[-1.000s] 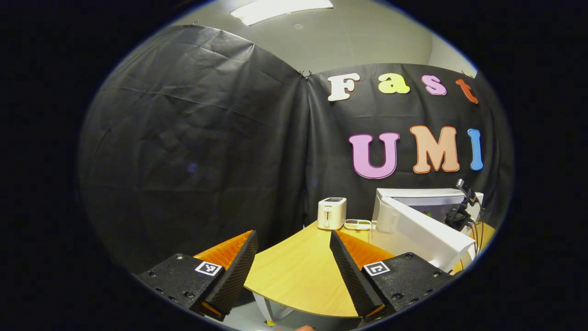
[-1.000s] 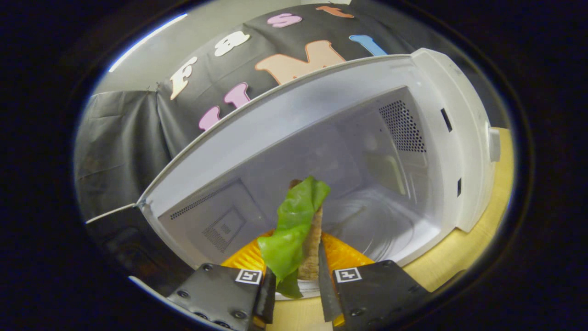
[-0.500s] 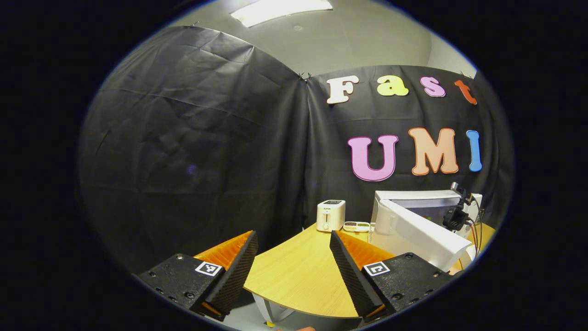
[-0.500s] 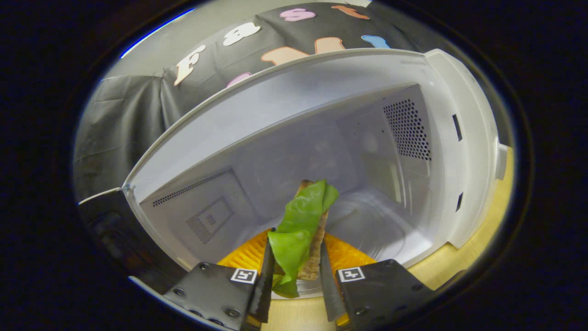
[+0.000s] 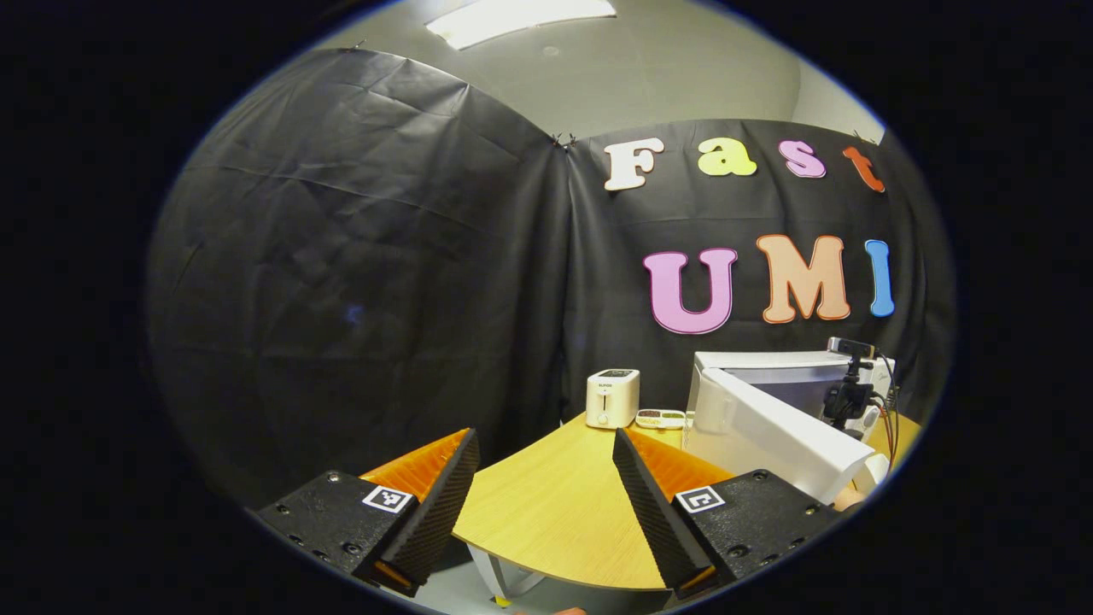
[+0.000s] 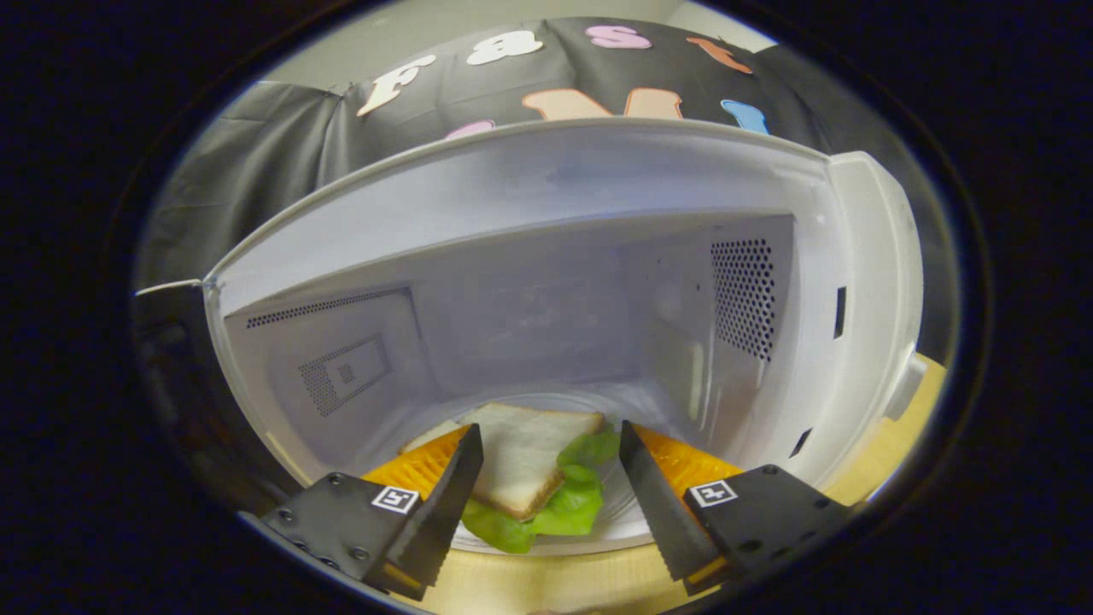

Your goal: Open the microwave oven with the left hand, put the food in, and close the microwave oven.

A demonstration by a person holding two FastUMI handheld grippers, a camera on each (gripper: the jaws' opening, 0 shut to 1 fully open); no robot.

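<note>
Up front in the left gripper view, the left gripper (image 5: pixel 542 500) hung with its two fingers spread wide and nothing between them, above the near curved edge of a pale wooden table (image 5: pixel 555 512). Farther back on that table stood a small white toaster (image 5: pixel 612 398), and just to its right lay a low white tray with dark contents (image 5: pixel 659 418) too small to make out. Beyond these, at the right side, sat the white box-shaped microwave oven (image 5: pixel 790 376) with its white door (image 5: pixel 773 436) swung out toward the camera. A black camera on a small stand with trailing cables (image 5: pixel 847 393) showed at the oven's far side; whether that belonged to the other gripper could not be told.

Turning to the right gripper view, the right gripper (image 6: pixel 551 487) was at the mouth of the oven's pale grey cavity (image 6: pixel 529 316), its fingers parted and pressing on nothing. Between and just beyond them lay the food, a triangular white-bread sandwich with green lettuce leaves (image 6: pixel 534 478), flat on the clear glass turntable plate (image 6: pixel 615 530) on the cavity floor. The lettuce spilled out along the sandwich's near and right edges. Neither finger appeared to touch the sandwich. A perforated vent panel (image 6: pixel 745 295) marked the cavity's right wall, and the wooden table ran under the oven's front edge.
</note>
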